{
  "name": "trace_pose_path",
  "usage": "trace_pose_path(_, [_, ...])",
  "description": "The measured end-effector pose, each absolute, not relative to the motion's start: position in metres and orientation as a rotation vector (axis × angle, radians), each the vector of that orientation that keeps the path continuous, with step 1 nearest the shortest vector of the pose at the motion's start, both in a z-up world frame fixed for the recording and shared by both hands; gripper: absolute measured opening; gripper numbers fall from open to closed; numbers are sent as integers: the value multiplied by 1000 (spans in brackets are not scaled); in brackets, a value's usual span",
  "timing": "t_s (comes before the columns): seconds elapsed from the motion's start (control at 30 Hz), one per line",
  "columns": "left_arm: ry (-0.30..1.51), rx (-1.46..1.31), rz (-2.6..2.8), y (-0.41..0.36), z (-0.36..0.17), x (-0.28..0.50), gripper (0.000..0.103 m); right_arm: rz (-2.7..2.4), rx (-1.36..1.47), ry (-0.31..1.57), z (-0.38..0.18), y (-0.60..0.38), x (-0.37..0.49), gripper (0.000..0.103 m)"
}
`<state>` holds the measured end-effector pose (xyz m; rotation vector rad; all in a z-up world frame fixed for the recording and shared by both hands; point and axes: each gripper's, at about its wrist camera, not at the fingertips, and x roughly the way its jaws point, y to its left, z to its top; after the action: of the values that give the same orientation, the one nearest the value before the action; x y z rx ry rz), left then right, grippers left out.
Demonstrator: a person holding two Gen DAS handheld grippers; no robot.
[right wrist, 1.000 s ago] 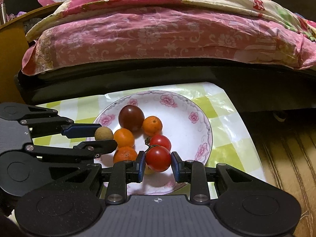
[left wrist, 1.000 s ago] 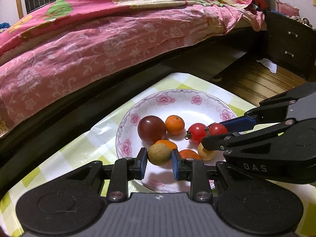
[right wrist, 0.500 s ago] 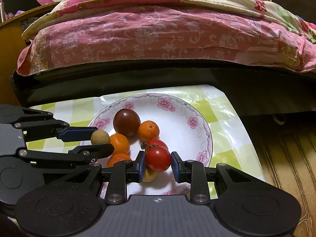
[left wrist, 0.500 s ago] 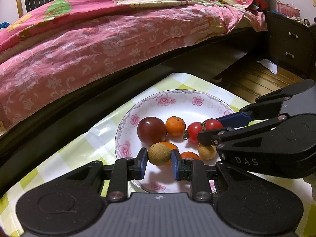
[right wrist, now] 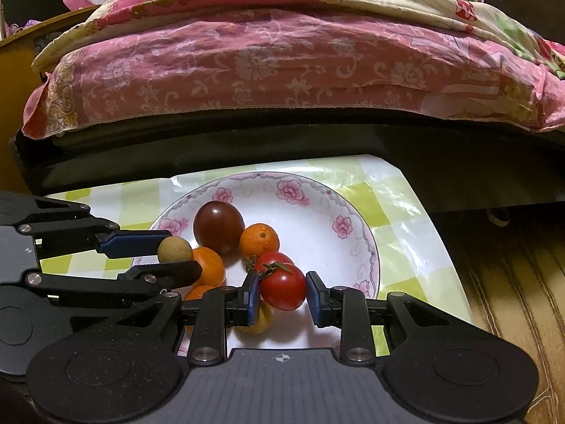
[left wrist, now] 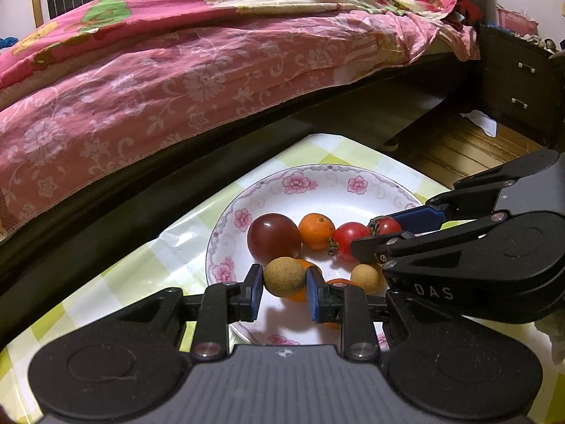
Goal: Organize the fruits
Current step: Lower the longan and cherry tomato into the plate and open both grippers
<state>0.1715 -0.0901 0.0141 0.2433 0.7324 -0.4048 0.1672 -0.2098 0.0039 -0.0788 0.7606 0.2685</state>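
both grippers are over the flowered plate (left wrist: pixel 317 190), each with a fruit between its fingers. the left gripper (left wrist: pixel 284 288) is closed to about the width of a small tan round fruit (left wrist: pixel 284 276), which sits squarely between the blue pads, touching both, above the near left part of the plate. the right gripper (right wrist: pixel 282 291) has a red tomato (right wrist: pixel 283 286) with a green stem between its pads; the left pad touches it, while on the right side a thin gap may show, so it is hard to say whether the grip is firm. that tomato hangs over the near edge of the plate, just in front of a second red tomato (right wrist: pixel 273 259) and above a yellowish fruit (right wrist: pixel 259 319). the rest lie in a cluster on the left half of the plate: a dark plum (right wrist: pixel 219 226), an orange (right wrist: pixel 259 240) and two more oranges below the left gripper. the far right of the plate is bare, and the right gripper is the nearer one to it, so a placement there would likely suit that hand, while the left one could set its fruit down on its own side. the round fruits have no long axis to line up with.
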Motion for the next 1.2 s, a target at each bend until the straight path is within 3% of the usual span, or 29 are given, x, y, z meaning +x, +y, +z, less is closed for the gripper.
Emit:
trace_pose_path(0.57, [730,239,-405,-89,14,171,35,265,-69,759,4,-210,168,26])
trace_pose_path(1.2, [705,237,-376,-86,21,168,44,246,-50,749,8,-215,165,27])
